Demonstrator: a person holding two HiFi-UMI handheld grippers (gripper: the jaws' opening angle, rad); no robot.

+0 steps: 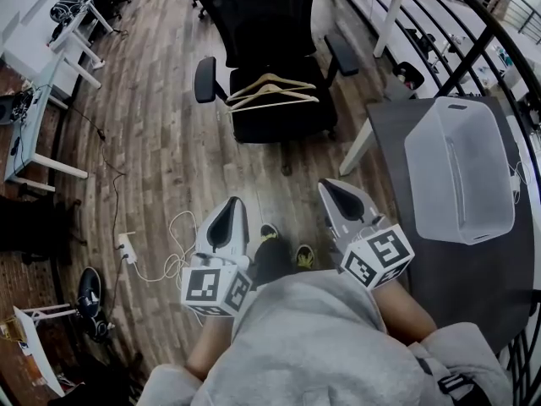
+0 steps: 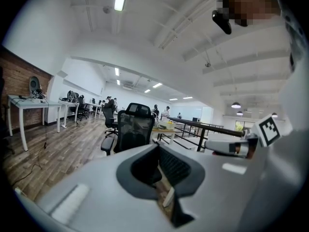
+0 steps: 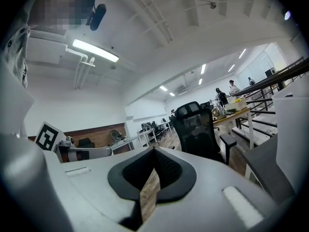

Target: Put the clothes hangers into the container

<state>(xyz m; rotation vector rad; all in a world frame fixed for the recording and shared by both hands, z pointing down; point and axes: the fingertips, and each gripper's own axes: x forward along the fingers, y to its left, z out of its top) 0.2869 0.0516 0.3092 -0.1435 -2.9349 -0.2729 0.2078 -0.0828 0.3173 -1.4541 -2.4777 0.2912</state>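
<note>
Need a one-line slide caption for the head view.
Left gripper and right gripper, both shut and empty, face an office chair holding wooden hangers; a clear container sits on the table.

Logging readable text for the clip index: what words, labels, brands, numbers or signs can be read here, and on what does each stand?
No text can be read in any view.
Left gripper and right gripper: black-and-white square marker patterns only, no lettering.
Container, hangers, chair: no label or brand shows.
Desks far off in the gripper views: too small and blurred to tell.
</note>
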